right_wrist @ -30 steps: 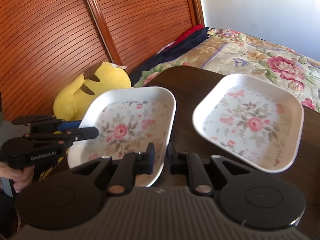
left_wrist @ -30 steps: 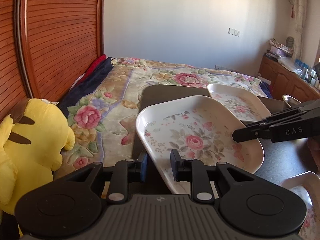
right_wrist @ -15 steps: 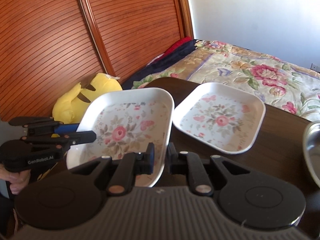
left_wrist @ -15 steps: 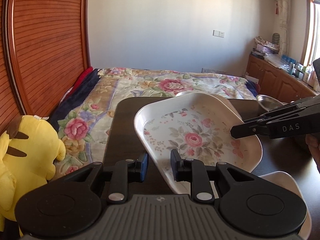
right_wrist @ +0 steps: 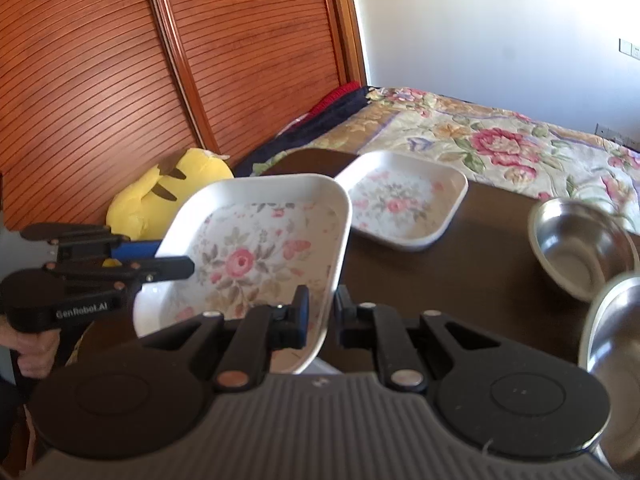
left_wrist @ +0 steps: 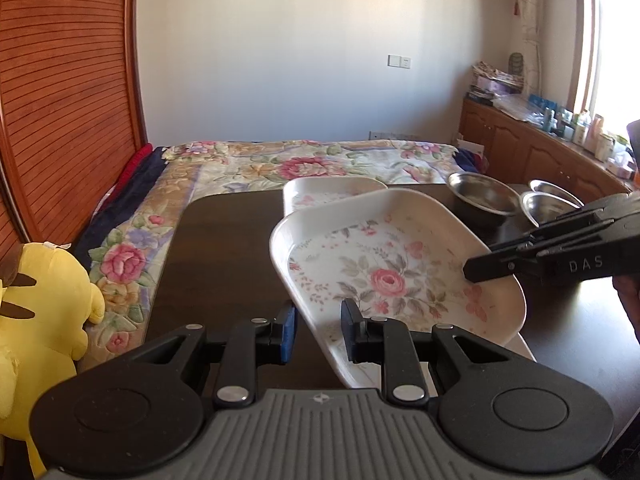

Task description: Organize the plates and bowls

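Observation:
A white square plate with a rose pattern [left_wrist: 384, 276] [right_wrist: 256, 256] hangs tilted above the dark table [left_wrist: 224, 260], held from two sides. My left gripper [left_wrist: 319, 332] is shut on its near left rim. My right gripper [right_wrist: 322, 314] is shut on the opposite rim and shows in the left wrist view [left_wrist: 476, 270] clamped there. A second floral plate [left_wrist: 332, 192] [right_wrist: 404, 204] lies flat on the table just behind. Two steel bowls [left_wrist: 480, 196] [right_wrist: 580, 248] stand at the table's right. A white plate corner [left_wrist: 524, 348] peeks out below the held plate.
A yellow plush toy [left_wrist: 40, 320] [right_wrist: 172, 188] sits left of the table by the slatted wooden wardrobe [right_wrist: 240, 60]. A bed with a floral quilt [left_wrist: 320, 160] runs behind the table. A wooden cabinet with clutter [left_wrist: 540, 148] lines the right wall.
Both grippers carried the plate to the right and slightly up, away from the plush toy. The steel bowls came into view and the second plate now sits partly behind the held one.

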Demonstrator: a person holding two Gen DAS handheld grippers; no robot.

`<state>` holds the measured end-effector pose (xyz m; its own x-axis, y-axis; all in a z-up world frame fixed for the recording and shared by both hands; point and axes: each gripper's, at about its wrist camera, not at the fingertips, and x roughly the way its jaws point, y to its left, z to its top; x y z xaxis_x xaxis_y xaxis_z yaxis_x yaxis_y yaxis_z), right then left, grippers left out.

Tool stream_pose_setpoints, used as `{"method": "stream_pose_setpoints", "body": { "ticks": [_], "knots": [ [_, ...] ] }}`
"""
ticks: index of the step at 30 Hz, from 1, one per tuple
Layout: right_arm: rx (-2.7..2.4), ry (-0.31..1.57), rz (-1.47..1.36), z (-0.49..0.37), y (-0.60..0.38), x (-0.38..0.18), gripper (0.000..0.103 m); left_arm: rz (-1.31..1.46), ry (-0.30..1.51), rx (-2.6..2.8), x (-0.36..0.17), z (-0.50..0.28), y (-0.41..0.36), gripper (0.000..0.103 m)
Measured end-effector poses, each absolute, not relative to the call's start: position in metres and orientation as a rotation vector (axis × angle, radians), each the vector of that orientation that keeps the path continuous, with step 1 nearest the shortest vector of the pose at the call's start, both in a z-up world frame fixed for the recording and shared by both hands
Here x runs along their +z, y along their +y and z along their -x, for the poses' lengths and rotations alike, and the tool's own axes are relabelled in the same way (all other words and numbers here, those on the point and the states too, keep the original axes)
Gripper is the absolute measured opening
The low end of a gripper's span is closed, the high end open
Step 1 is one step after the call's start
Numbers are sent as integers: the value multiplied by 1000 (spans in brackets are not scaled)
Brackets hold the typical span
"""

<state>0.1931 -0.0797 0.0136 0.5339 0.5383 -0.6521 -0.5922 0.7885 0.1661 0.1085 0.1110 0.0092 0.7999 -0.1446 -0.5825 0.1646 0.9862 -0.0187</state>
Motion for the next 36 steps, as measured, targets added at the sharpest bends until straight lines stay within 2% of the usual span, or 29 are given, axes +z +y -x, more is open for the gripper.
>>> {"method": "stream_pose_setpoints", "body": {
  "ticks": [19, 36],
  "knots": [
    [674, 764, 41, -135, -113, -3, 15, -41, 644, -210, -2, -67, 88, 25],
    [672, 771, 14, -117, -122, -11, 15, -37, 665, -232, -13, -65, 80, 25]
  ]
}}
